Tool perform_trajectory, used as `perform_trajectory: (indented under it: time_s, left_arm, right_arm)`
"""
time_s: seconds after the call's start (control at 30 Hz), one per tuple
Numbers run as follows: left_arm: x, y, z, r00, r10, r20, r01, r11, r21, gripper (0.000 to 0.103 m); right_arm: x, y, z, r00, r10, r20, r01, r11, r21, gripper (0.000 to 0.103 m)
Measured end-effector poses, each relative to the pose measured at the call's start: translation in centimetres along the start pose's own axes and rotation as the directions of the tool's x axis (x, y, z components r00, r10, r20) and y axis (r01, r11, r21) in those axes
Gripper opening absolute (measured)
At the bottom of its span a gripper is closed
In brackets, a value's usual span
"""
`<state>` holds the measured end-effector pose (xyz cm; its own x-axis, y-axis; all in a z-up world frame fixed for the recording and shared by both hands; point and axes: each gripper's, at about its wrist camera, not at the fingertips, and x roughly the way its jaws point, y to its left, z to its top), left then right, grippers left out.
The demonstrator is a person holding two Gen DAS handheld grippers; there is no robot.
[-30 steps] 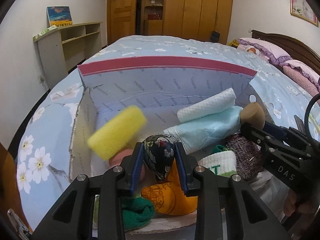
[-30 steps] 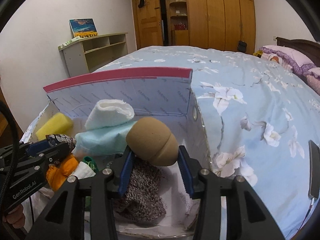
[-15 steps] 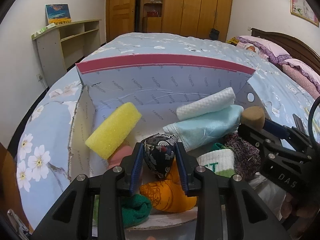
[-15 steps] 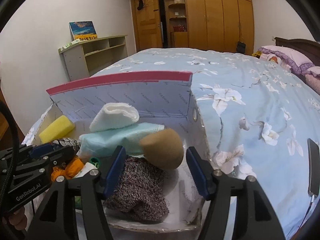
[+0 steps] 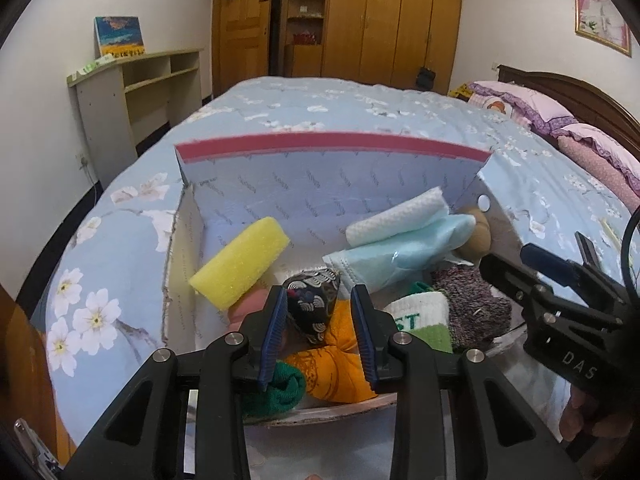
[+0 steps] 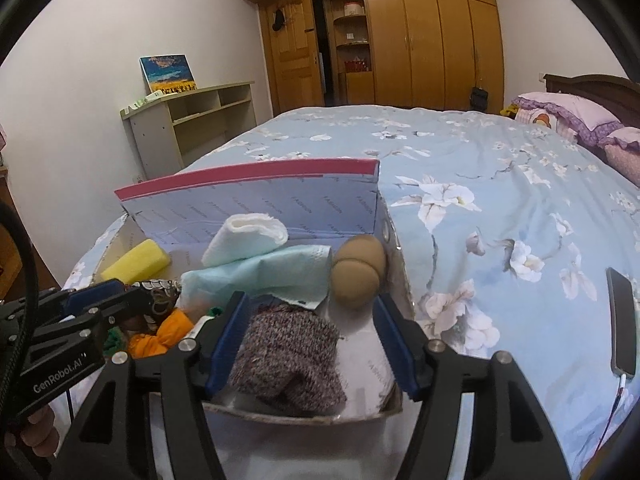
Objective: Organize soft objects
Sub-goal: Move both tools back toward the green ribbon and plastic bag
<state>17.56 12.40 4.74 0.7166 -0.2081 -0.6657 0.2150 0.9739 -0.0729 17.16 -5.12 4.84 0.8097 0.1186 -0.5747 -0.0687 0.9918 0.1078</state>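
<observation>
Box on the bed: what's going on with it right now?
A person is sorting soft things into the box with two handheld grippers. The left gripper has its jaws either side of a dark patterned pouch lying on the orange cloth. The right gripper is open above the grey knit. The tan sponge rests free against the box's right wall.

Box (image 5: 188,264) crowded: yellow sponge (image 5: 240,266) left, mask pile (image 5: 404,252) centre, brown ball (image 6: 358,272) far right corner. Bare floor only beside knit sock (image 6: 286,356).
</observation>
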Motion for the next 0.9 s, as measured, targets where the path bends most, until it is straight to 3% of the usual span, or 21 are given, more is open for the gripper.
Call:
perform_trajectory:
  time_s: [0.13, 0.9]
  left_arm:
    - [-0.8, 0.0, 0.0, 1.0, -0.002, 0.02, 0.002, 1.0, 0.0, 0.046]
    - [-5.9, 1.3, -2.8, 1.0, -0.002, 0.01, 0.002, 1.0, 0.006, 0.046]
  right_arm:
    - [-1.2, 0.3, -0.4, 1.0, 0.0, 0.014, 0.0, 1.0, 0.005, 0.067]
    - [-7.6, 2.4, -3.6, 0.999, 0.04, 0.024, -0.04, 0.999, 0.014, 0.067]
